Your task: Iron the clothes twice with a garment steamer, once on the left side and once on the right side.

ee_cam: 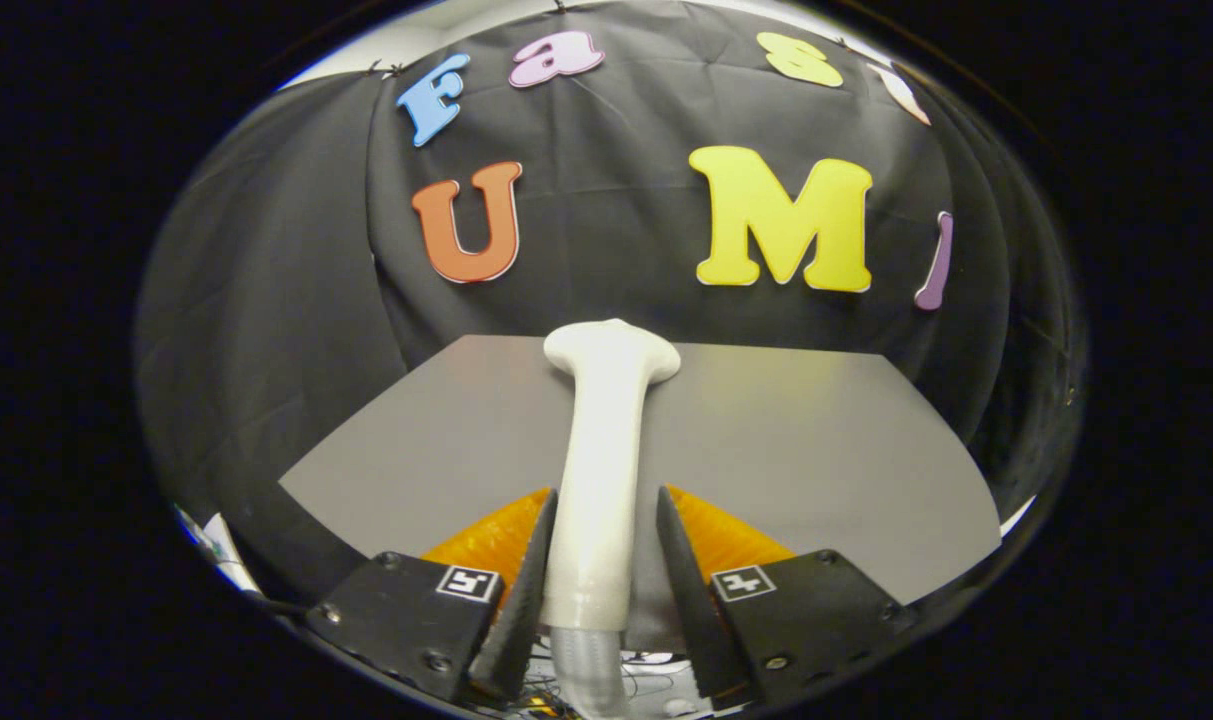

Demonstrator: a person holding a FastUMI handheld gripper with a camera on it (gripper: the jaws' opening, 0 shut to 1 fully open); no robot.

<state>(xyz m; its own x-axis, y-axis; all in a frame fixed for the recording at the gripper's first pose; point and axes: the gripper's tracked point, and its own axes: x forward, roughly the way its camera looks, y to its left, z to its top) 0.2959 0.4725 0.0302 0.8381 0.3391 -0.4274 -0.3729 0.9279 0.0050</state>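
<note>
Claw (pixel 603 530) looks clamped on the steamer (pixel 603 470), held up over the grey table (pixel 816 440), but no clothes around, so I'd guess both passes are left.

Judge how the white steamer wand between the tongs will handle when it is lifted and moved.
The steamer wand looks rigid and smooth, so it may slip in the tongs. Its wider head sits far beyond them, likely making it front-heavy. The ribbed hose at its base will probably tug.
</note>
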